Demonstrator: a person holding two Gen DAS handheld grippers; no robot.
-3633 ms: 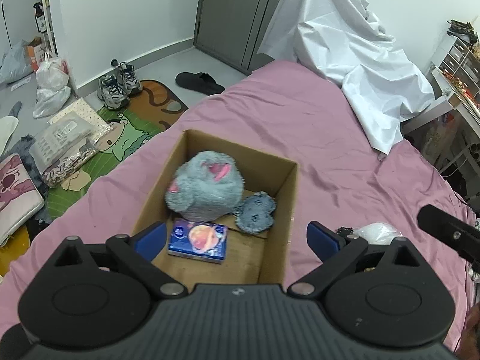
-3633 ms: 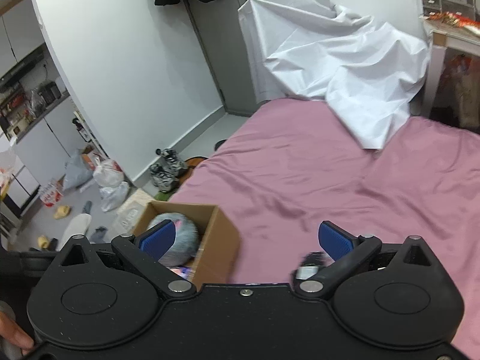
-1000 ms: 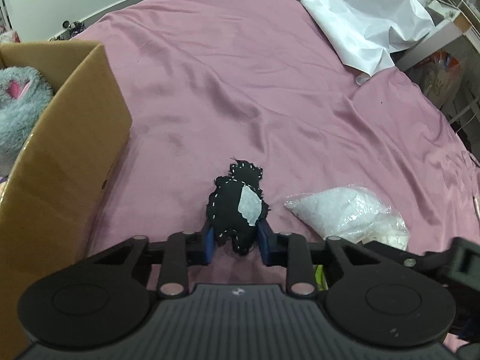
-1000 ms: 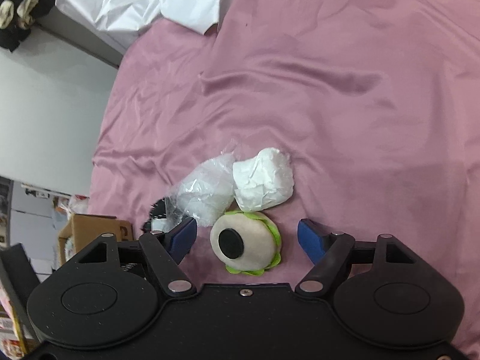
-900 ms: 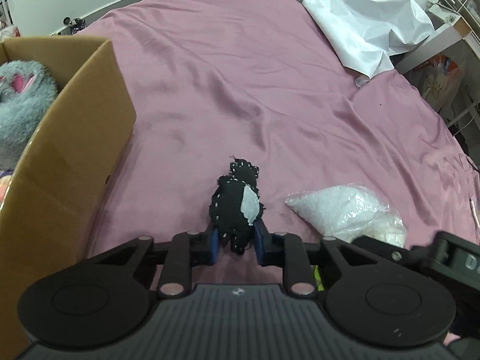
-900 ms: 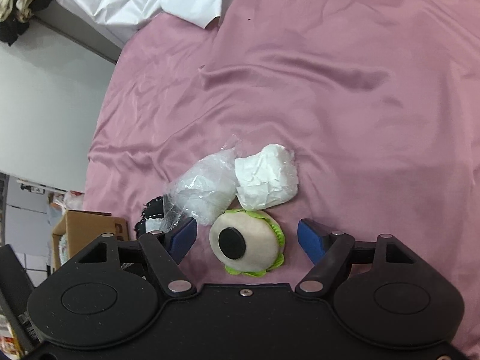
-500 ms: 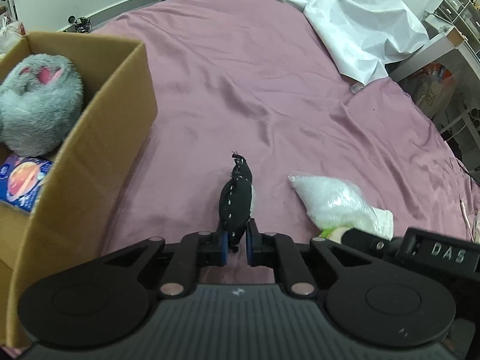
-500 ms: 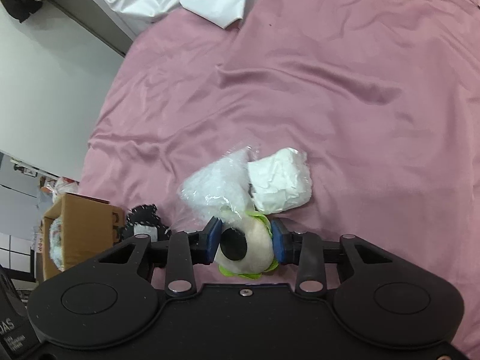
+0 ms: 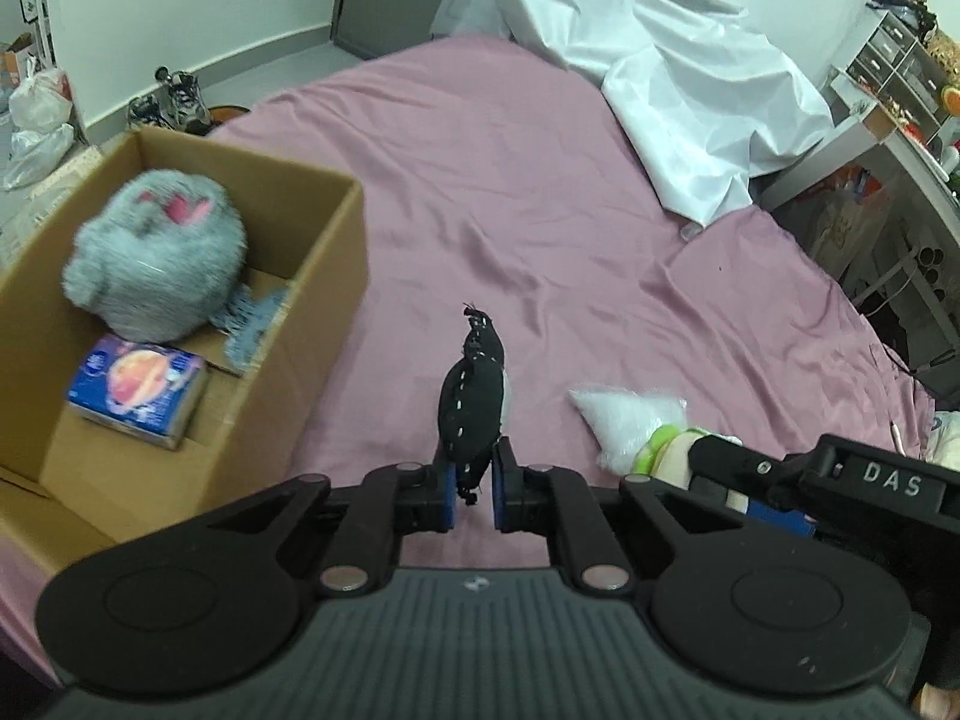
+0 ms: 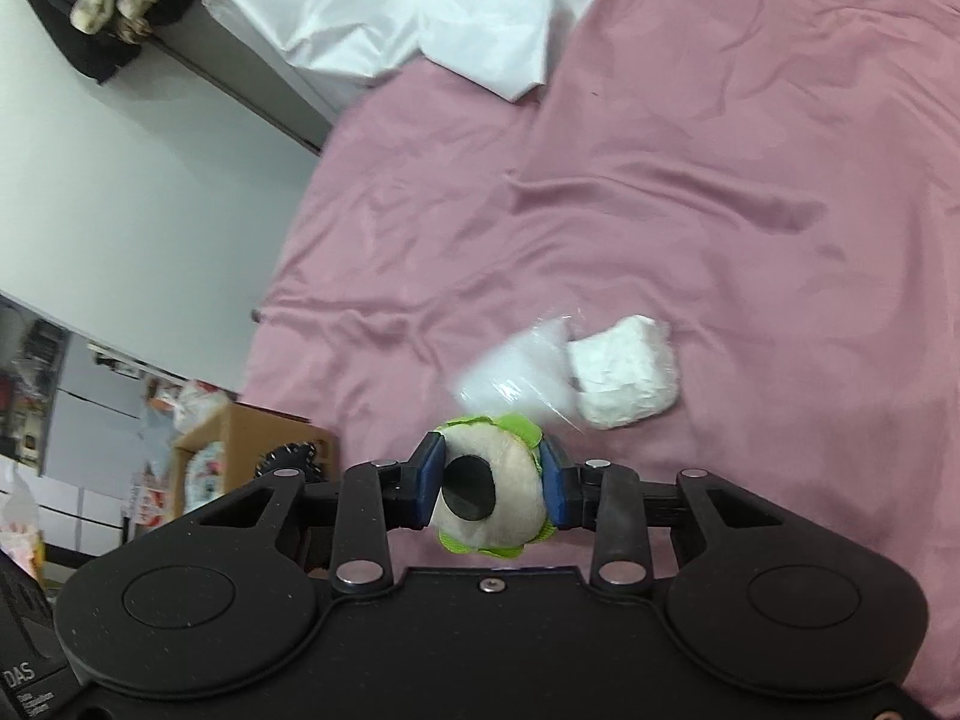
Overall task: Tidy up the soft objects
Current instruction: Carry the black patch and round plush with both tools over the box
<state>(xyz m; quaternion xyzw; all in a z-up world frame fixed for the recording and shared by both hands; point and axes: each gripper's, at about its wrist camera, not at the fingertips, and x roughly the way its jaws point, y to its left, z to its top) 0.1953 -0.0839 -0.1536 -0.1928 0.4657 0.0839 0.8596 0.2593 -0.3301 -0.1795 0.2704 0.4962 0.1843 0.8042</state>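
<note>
Left wrist view: a pink bedsheet covers the bed ahead of the left gripper, with a crumpled white sheet draped at its far right end and white walls and a grey door beyond. To the gripper's left a cardboard box stands open on the bed; it contains a fluffy grey plush with pink patches and a blue packet nearer the gripper. The left gripper's jaws are pressed onto the lower end of a small black plush with white stitching, which stands upright between them, clear of the sheet. To its right a clear bag of white filling lies on the bed. Right wrist view: the same pink bedsheet fills the frame ahead, with the white sheet at the top and a white wall to the left. The right gripper pinches a round cream plush with a green frill and a black disc; it sits squeezed between the blue pads. Just ahead and to the right lie the clear bag and, touching it, a white wad.
</note>
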